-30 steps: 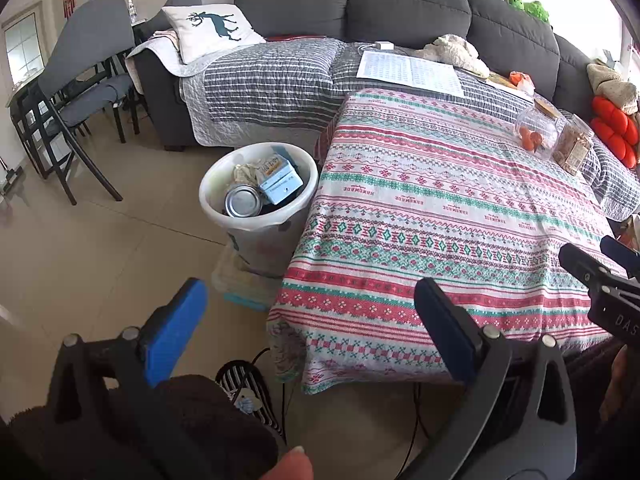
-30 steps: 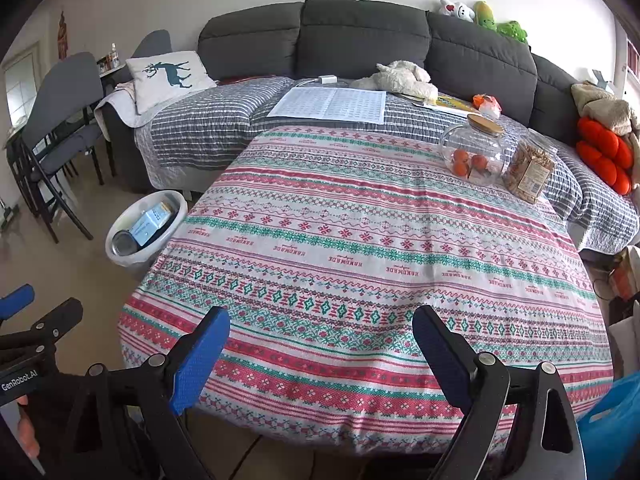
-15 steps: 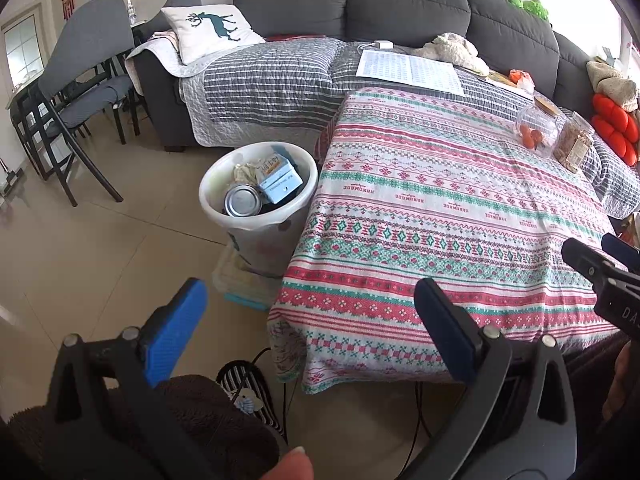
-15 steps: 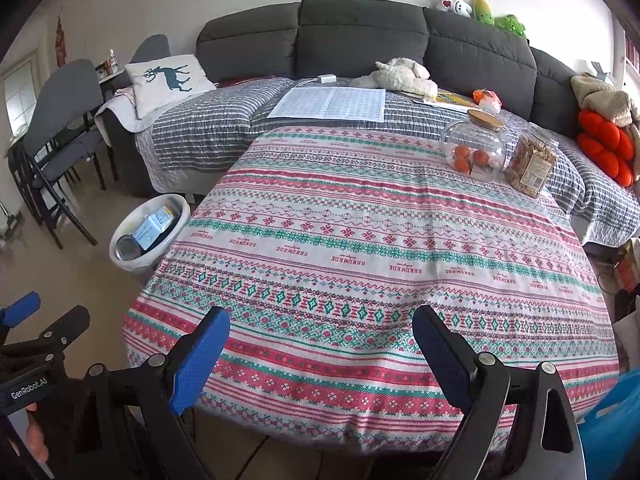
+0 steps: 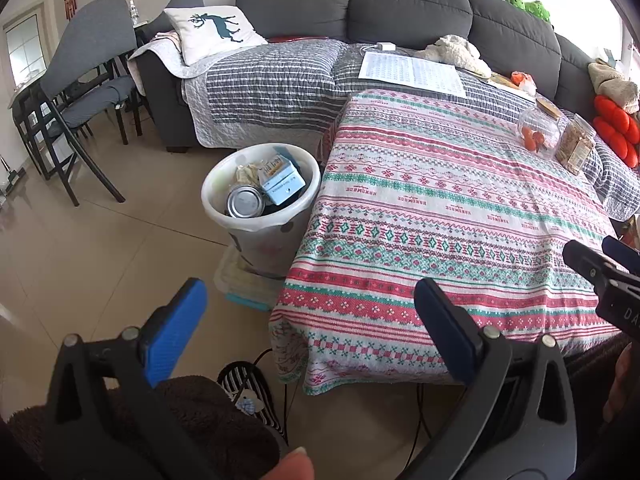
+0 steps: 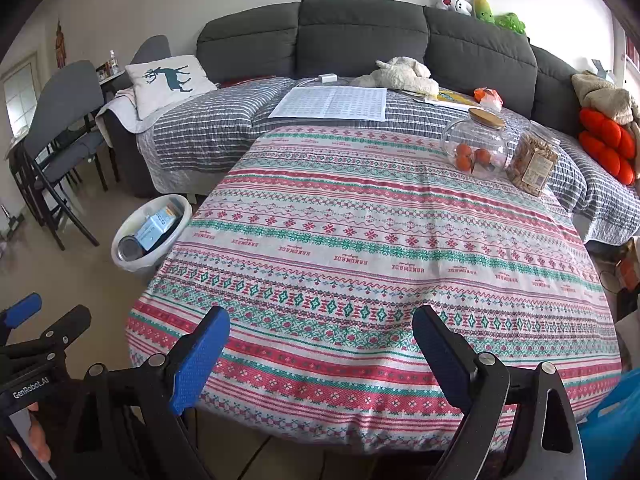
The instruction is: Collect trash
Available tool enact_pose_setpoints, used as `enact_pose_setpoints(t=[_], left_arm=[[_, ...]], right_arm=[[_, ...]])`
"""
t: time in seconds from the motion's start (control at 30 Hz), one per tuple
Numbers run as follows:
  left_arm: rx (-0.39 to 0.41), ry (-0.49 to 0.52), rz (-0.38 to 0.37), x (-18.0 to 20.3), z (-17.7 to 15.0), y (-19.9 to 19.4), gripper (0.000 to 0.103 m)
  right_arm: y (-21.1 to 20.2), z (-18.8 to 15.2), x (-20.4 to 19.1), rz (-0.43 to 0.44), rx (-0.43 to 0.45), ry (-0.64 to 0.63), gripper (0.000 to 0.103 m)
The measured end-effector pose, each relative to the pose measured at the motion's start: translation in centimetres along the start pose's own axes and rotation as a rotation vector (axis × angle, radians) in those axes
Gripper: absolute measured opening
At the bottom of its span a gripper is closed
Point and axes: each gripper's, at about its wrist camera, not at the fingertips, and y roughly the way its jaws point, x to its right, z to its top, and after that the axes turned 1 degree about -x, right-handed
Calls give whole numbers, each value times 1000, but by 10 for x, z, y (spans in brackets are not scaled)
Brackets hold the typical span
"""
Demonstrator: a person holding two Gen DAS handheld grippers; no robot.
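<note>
A white trash bin [image 5: 256, 224] stands on the floor at the table's left edge; it holds a tin can [image 5: 245, 200], a blue-white carton [image 5: 282, 179] and crumpled paper. It also shows in the right wrist view [image 6: 132, 258]. My left gripper [image 5: 310, 312] is open and empty, held low over the floor near the table's front left corner. My right gripper [image 6: 320, 344] is open and empty, just off the table's front edge. The table [image 6: 360, 240] is covered by a patterned red-green cloth.
A glass jar of oranges [image 6: 476, 148] and a snack jar [image 6: 534, 162] stand at the table's far right. A grey sofa [image 6: 360, 36] with paper sheet [image 6: 332, 102], pillow and toys lies behind. Folding chairs [image 5: 80, 92] stand left. Cables and a striped slipper [image 5: 248, 392] lie on the floor.
Both grippers have drifted back slightly from the table; both stay open and empty. Nothing on the table or in the bin has moved.
</note>
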Motion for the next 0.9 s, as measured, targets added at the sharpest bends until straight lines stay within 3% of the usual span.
enact_pose_setpoints(t=[0.9], left_arm=[[-1, -19, 25, -1, 0, -2, 103]], right_arm=[[0, 0, 0, 0, -1, 0, 94]])
